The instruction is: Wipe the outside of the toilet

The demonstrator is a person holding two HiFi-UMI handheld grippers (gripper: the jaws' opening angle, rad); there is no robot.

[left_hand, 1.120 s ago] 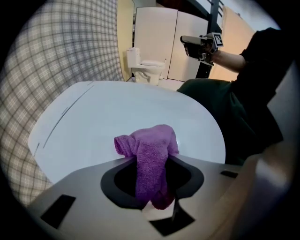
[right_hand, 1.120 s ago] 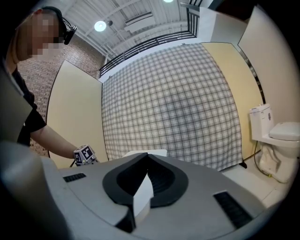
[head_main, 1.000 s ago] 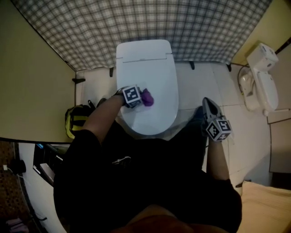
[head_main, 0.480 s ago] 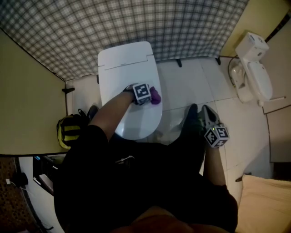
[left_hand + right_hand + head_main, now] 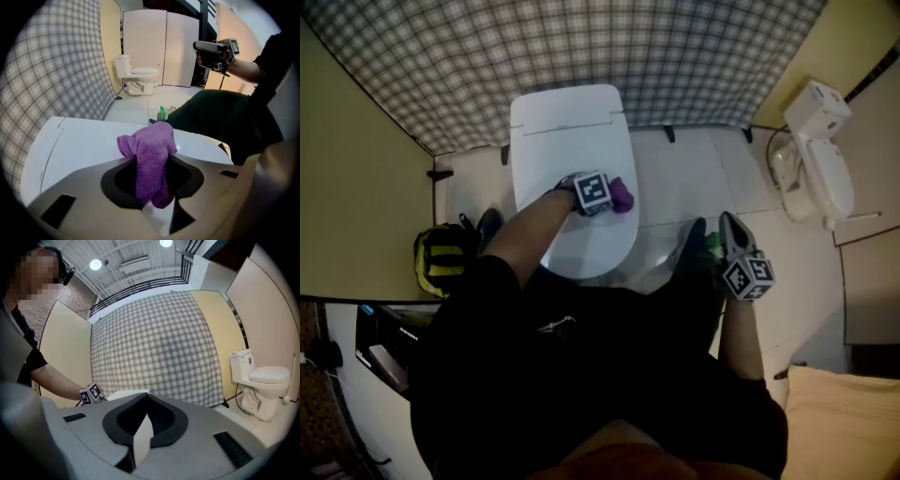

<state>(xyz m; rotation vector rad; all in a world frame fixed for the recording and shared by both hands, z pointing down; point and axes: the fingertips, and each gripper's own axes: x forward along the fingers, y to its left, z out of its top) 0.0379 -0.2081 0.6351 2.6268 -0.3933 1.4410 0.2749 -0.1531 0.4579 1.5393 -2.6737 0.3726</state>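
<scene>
A white toilet [image 5: 562, 141] with its lid down stands against the checked wall. My left gripper [image 5: 609, 195] is over the lid's right edge, shut on a purple cloth [image 5: 622, 195] that rests on the lid. In the left gripper view the purple cloth [image 5: 151, 161] hangs bunched between the jaws above the toilet lid [image 5: 84, 140]. My right gripper [image 5: 727, 225] is held in the air to the right of the toilet, above the floor, shut on nothing. In its own view the right gripper [image 5: 142, 430] has its pads pressed together, and the left gripper's marker cube [image 5: 92, 393] shows by the toilet [image 5: 126, 393].
A second white toilet [image 5: 820, 150] stands at the far right, also seen as the second toilet [image 5: 136, 77]. A yellow and black bag [image 5: 441, 258] lies on the floor left of the toilet. A green bottle [image 5: 162, 113] stands on the tiles by the person's leg.
The left gripper has slid the purple cloth from the lid's middle to its right edge. The right gripper has stayed in about the same place.
</scene>
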